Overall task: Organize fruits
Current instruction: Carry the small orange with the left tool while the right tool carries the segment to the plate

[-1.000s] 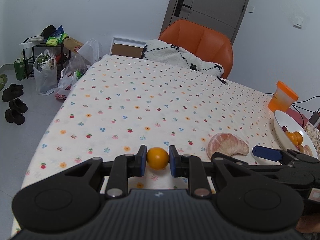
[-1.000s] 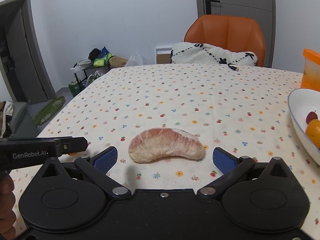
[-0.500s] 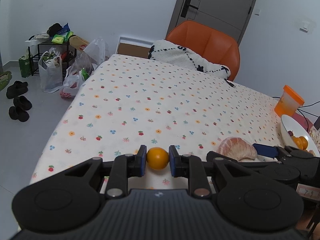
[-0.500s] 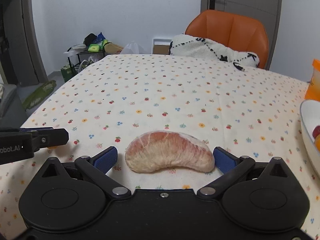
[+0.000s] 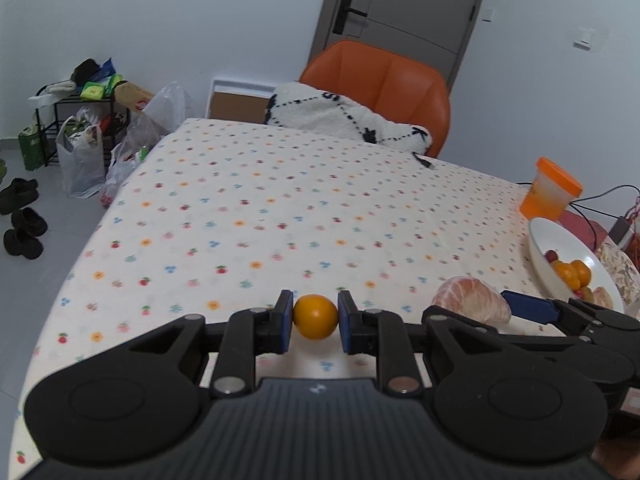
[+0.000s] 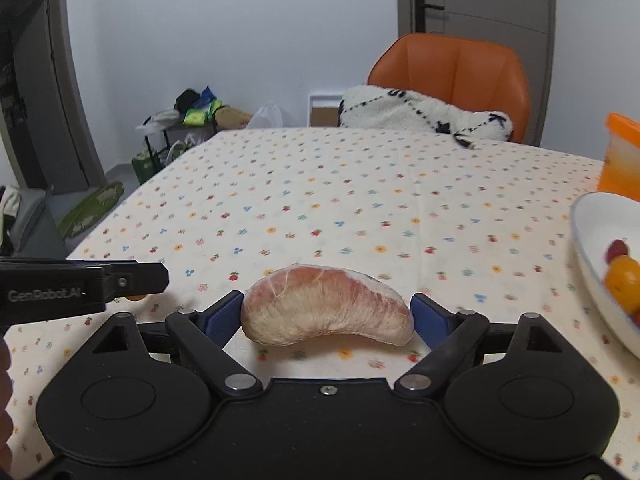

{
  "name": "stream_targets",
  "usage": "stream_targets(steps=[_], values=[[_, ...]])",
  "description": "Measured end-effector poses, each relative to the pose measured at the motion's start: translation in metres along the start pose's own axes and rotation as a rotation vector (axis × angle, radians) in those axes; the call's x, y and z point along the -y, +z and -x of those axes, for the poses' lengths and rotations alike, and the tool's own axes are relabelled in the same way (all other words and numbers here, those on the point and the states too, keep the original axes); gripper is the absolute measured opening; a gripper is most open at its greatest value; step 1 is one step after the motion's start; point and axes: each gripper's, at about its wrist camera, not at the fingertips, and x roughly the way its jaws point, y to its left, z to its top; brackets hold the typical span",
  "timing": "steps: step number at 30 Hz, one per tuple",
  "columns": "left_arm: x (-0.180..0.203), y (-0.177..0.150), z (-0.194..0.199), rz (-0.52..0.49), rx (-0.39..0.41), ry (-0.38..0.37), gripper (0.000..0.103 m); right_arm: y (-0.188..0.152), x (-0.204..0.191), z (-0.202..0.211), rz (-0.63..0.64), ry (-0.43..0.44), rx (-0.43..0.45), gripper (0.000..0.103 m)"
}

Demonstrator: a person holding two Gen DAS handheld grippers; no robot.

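Left gripper (image 5: 315,322): it is squeezing a small orange (image 5: 315,316) tight between its two blue pads, holding it up just over the flowery tablecloth (image 5: 280,208).
Right gripper (image 6: 326,314): its jaws have just been closing in on a peeled pomelo piece (image 6: 326,310). The piece is sitting between the blue pads. The pads are right at its two ends, but I cannot tell if they are pressing yet.
Pomelo piece: it is lying on the tablecloth, near the front edge.
White bowl (image 5: 556,240): it is sitting at the right side, with small oranges and red fruits inside.
Orange cup (image 5: 550,190): it is standing just behind the bowl.
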Motion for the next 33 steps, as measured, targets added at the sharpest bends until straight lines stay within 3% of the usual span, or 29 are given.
stream_targets(steps=[9, 33], values=[[0.033, -0.001, 0.005, -0.036, 0.011, -0.052, 0.022, -0.006, 0.025, 0.041, -0.055, -0.02, 0.066, 0.086], [0.139, -0.01, 0.014, -0.176, 0.027, -0.193, 0.021, -0.033, 0.097, 0.133, -0.164, -0.169, 0.19, 0.086]])
